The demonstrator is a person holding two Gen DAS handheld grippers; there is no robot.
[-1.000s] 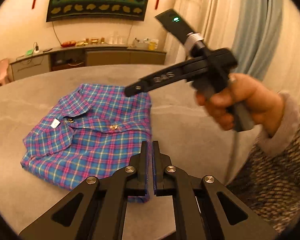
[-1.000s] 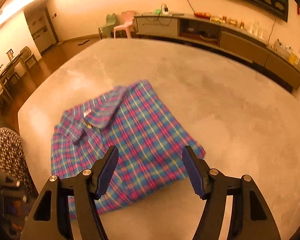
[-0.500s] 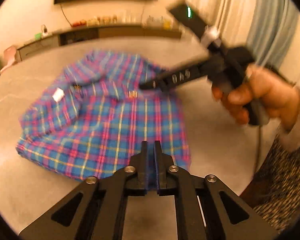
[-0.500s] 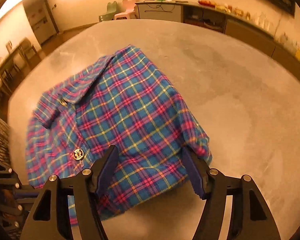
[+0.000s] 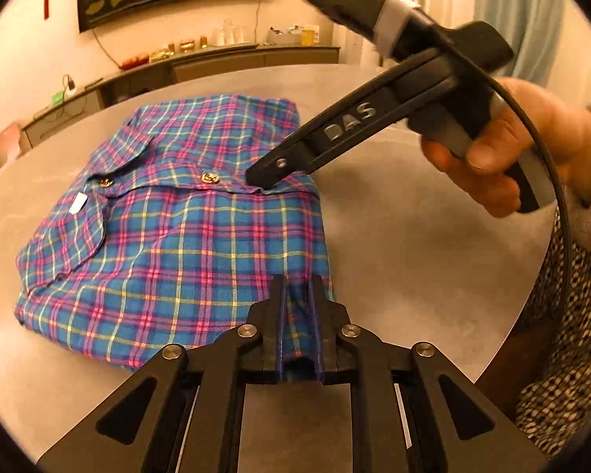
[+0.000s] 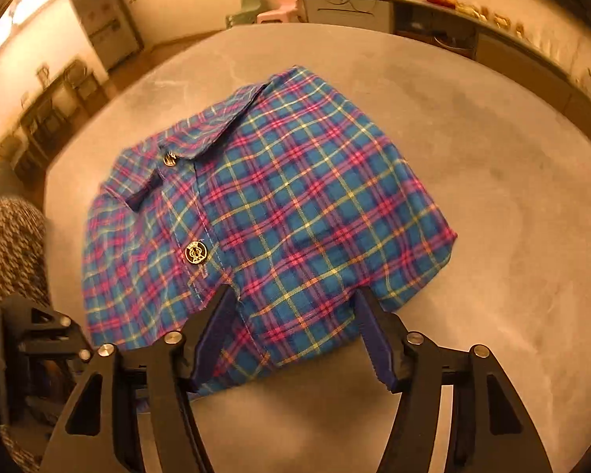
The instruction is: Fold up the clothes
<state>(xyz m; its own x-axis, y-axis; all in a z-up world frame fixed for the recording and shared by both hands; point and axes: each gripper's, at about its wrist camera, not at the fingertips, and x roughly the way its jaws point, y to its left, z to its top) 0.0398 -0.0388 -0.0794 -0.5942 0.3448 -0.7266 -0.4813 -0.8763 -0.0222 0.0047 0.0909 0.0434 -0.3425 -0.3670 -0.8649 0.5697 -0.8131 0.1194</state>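
We see the folded plaid shirt (image 5: 169,232) lying centre frame on the grey bench (image 5: 406,244), collar to the upper left in the right wrist view. Our left tool (image 5: 297,307), bottom centre of its own view, is narrowed on a pinch of the shirt's near hem. Our right tool (image 6: 291,327) stands wide, its fingers straddling the shirt's near corner at the bottom of its view; from the left view its tip touches the placket beside a gold button (image 5: 210,177).
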